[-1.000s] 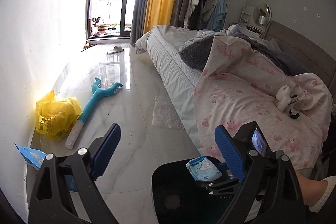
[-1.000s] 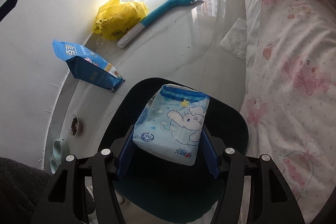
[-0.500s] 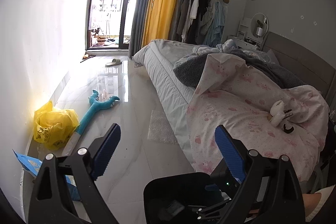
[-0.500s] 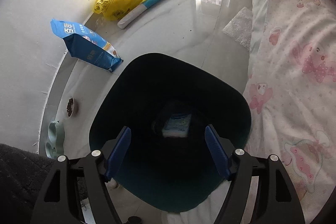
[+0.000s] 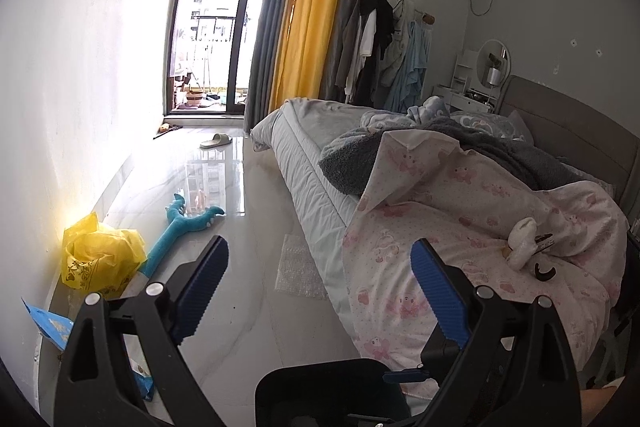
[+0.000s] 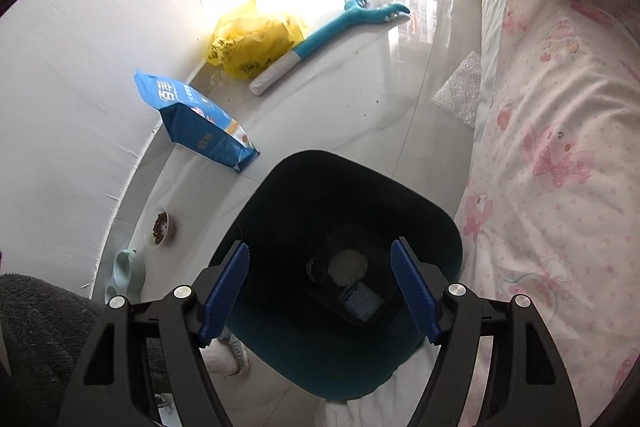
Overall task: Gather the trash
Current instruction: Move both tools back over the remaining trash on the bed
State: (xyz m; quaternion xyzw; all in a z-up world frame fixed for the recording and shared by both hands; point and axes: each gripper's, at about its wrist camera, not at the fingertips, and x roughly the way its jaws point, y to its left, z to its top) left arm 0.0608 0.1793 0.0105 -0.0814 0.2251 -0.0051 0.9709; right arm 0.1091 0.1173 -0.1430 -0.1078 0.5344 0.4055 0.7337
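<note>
My right gripper (image 6: 320, 255) hangs open over the black trash bin (image 6: 280, 347), with nothing between its blue pads. At the bin's bottom lie the blue-and-white packet (image 6: 362, 301) and a pale crumpled wad (image 6: 348, 267). My left gripper (image 5: 320, 247) is open and empty too, pointing along the floor above the bin's rim (image 5: 332, 379). On the floor by the wall sit a yellow plastic bag (image 5: 100, 259) (image 6: 256, 43) and a blue pouch (image 6: 200, 123) (image 5: 52, 327). A sheet of bubble wrap (image 5: 298, 267) (image 6: 460, 95) lies beside the bed.
A bed with a pink quilt (image 5: 460, 227) (image 6: 560, 147) runs along the right. A teal long-handled toy (image 5: 180, 227) lies by the yellow bag. Pet bowls (image 6: 160, 225) stand near the wall. A slipper (image 5: 216, 140) rests near the balcony door.
The right gripper's jaws opened and the packet fell from them into the bin. Both grippers rose a little, and the left view tilted up toward the room.
</note>
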